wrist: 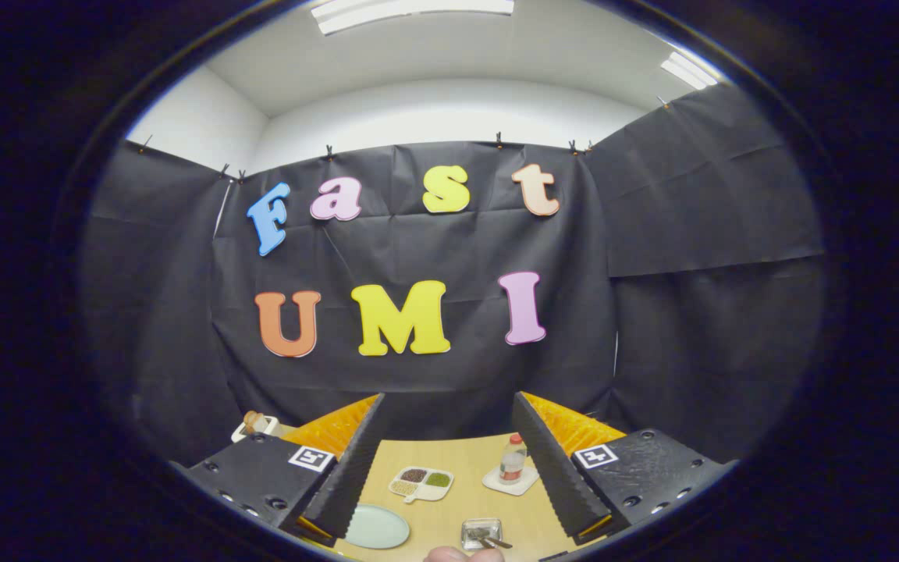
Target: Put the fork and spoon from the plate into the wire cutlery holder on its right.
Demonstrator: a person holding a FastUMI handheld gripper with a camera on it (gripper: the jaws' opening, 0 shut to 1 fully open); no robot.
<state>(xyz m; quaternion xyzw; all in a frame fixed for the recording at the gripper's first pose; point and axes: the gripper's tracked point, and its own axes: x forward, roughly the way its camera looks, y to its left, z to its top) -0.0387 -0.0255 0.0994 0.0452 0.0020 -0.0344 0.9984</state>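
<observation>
Fingers of the gripper spread wide, holding nothing, raised over the pale wooden table. Round pale-green plate low at 7 o'clock beside the left finger; small wire cutlery holder at 5 o'clock, dark-handled utensils apparently already inside. Person's fingertip just below holder. Plate looks bare.

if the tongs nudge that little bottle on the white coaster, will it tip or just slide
The bottle stands upright and is taller than it is wide, so a push near its cap would probably tip it. It looks like light plastic, so a low nudge might slide it off the white coaster instead. The tongs are open, with the bottle beyond them on the wooden table.
</observation>
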